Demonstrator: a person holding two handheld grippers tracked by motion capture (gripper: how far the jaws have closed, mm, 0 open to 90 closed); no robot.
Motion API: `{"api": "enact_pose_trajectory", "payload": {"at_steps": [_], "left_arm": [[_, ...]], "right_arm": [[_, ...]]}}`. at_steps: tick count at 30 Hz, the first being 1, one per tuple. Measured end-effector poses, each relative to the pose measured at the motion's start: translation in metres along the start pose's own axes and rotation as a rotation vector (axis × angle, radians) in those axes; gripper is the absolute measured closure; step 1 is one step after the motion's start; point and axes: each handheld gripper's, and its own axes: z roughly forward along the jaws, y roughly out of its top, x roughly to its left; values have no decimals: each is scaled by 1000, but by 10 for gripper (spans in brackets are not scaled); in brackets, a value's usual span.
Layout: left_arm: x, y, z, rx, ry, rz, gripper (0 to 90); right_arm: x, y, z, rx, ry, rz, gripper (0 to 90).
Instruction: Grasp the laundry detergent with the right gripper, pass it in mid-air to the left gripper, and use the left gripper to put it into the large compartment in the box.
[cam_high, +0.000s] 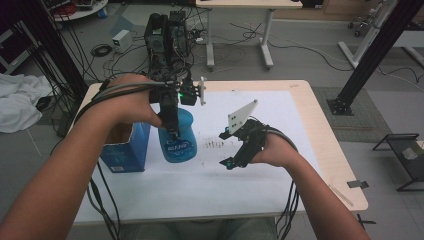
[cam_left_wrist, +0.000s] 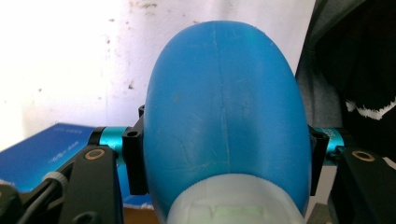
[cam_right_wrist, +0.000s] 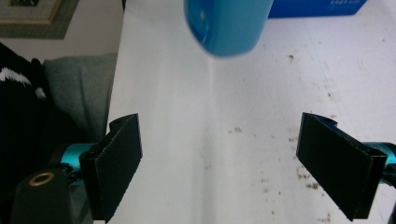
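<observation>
Both grippers (cam_high: 172, 131) (cam_high: 231, 149) were black with teal fittings and brass screws; black cables trailed; right carried a grey three-cornered plate (cam_high: 242, 116).

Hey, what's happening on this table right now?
A person is working at a white-topped table with a handheld gripper in each hand. The left gripper is clamped on a blue bottle, held from above next to a blue box. The right gripper is open and holds nothing, off to the bottle's right above the stained sheet. Whether the bottle rests on the table or is lifted is hard to tell.
</observation>
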Motion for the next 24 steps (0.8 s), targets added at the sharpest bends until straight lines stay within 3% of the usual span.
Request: {"api": "enact_pose_trajectory", "payload": {"at_steps": [2, 3, 7, 10, 14, 16, 17, 18, 19, 24], "left_arm": [[5, -5, -6, -1, -1, -32, 380], [7, -7, -7, -4, -5, -42, 379], [15, -14, -18, 4, -11, -107, 379], [22, -19, -27, 8, -19, -178, 379], [30, -27, -42, -6, -6, -271, 379], [36, -34, -51, -31, -16, -350, 379], [38, -37, -54, -27, -20, -359, 379], [40, -40, -57, -50, -18, -399, 379], [43, -44, -62, -45, -15, -400, 379], [51, -65, -74, -76, -7, -497, 379]], "right_arm": [[-2, 0, -1, 16, -7, -13, 133], [0, 0, -3, 56, 6, 11, 133], [-3, -4, -4, 108, -8, 8, 126], [-3, -5, -7, 147, -8, 21, 126], [-5, -6, -10, 169, -7, 16, 126], [-6, -6, -11, 171, -9, 19, 125], [-6, -7, -11, 177, -10, 32, 125], [-6, -7, -10, 175, -12, 21, 125], [-6, -8, -10, 182, -11, 24, 125], [-7, -8, -8, 195, -10, 14, 125]]}}
